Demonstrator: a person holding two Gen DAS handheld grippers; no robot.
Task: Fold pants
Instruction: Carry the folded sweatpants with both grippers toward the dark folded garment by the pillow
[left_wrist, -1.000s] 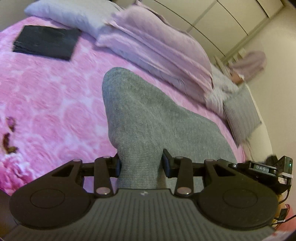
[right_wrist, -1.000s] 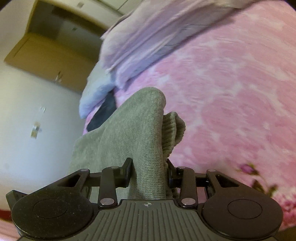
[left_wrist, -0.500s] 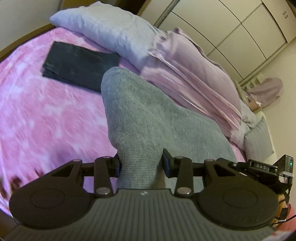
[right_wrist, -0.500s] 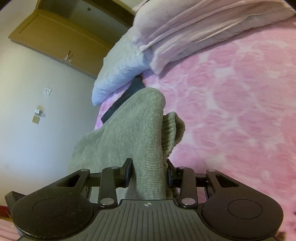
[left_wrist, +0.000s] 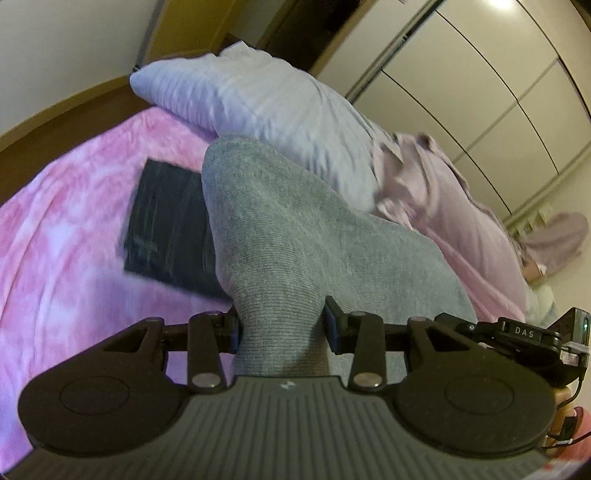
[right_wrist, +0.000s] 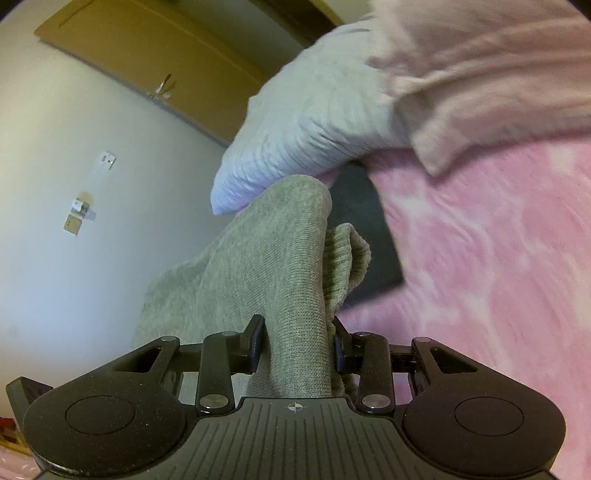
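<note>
A pink bed cover (left_wrist: 66, 236) is seen at the left, with a dark folded garment (left_wrist: 170, 225) lying on it. The grey pants (left_wrist: 295, 243) are held bunched above the bed, clamped between the fingers of the left gripper (left_wrist: 282, 325) and of the right gripper (right_wrist: 295, 341). A pale pillow (left_wrist: 258, 107) lies beyond.
</note>
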